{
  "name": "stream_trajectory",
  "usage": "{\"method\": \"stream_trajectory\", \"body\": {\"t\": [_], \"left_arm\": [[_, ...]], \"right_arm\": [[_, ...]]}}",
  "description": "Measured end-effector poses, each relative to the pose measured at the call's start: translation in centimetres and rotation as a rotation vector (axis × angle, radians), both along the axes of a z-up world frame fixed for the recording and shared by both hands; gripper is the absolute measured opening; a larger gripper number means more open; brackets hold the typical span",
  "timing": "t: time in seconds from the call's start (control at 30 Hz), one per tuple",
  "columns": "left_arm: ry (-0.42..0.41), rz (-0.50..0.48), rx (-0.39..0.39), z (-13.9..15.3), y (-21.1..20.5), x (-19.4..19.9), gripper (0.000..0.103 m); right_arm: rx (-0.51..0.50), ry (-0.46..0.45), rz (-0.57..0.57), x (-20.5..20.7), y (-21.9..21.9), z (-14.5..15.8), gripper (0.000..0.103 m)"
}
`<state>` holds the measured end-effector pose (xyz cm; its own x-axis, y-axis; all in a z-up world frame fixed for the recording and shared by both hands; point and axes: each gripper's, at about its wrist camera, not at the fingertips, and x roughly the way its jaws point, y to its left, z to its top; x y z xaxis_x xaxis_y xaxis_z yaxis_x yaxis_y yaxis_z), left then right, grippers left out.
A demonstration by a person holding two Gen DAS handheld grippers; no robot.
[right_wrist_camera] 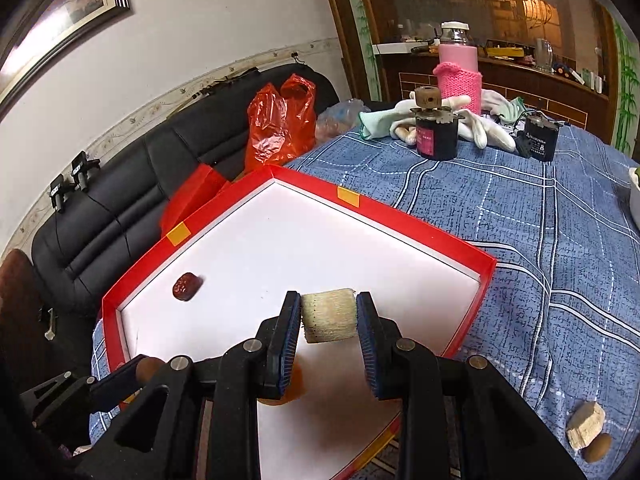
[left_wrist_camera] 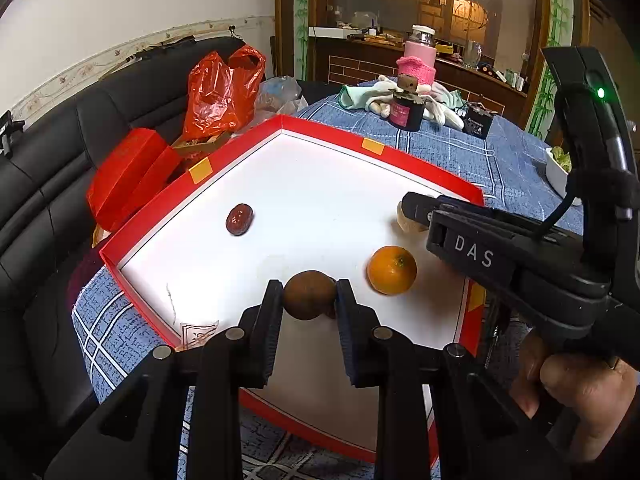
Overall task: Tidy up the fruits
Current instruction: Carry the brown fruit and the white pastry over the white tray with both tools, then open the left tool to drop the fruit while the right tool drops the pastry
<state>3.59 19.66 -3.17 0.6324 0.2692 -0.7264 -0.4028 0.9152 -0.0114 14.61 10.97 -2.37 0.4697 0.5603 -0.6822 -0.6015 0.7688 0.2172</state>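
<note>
Left gripper (left_wrist_camera: 310, 294) clamps a brown fruit (left_wrist_camera: 309, 295) above the tray's (left_wrist_camera: 192, 200) near edge; right gripper (right_wrist_camera: 328, 316) clamps a pale chunk (right_wrist_camera: 329, 315) near its right corner. Orange (left_wrist_camera: 392, 270) and date (left_wrist_camera: 239, 219) lie inside.

Black gripper (left_wrist_camera: 310, 294), blue-padded fingers (left_wrist_camera: 347, 320), silver pivot pins, "DAS" lettering.

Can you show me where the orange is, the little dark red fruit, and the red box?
orange (left_wrist_camera: 391, 270): left wrist view, middle of its peel.
dark red fruit (left_wrist_camera: 239, 219): left wrist view, its centre.
red box (right_wrist_camera: 420, 220): right wrist view, far rim.
</note>
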Motion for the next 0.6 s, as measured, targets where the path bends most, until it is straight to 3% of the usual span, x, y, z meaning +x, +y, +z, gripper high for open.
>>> {"method": "stream_trajectory", "body": {"t": [0.23, 0.3, 0.37, 0.43, 0.6], "left_arm": [[0.05, 0.037, -0.041, -0.7, 0.7, 0.2, 0.026], [0.061, 0.042, -0.053, -0.8, 0.9, 0.2, 0.051], [0.045, 0.064, -0.04, -0.5, 0.9, -0.3, 0.067], [0.026, 0.067, -0.025, 0.0, 0.7, -0.6, 0.069], [-0.025, 0.054, -0.009, 1.1, -0.3, -1.5, 0.069]], "right_arm": [[-0.041, 0.019, -0.006, 0.3, 0.6, -0.3, 0.034], [-0.056, 0.024, -0.015, 0.3, 0.7, -0.5, 0.038], [-0.058, 0.022, -0.018, 0.0, 0.6, -0.3, 0.045], [-0.046, 0.007, -0.022, -0.5, 0.2, 0.2, 0.058], [-0.001, -0.03, -0.056, -1.7, -2.4, 2.1, 0.062]]}}
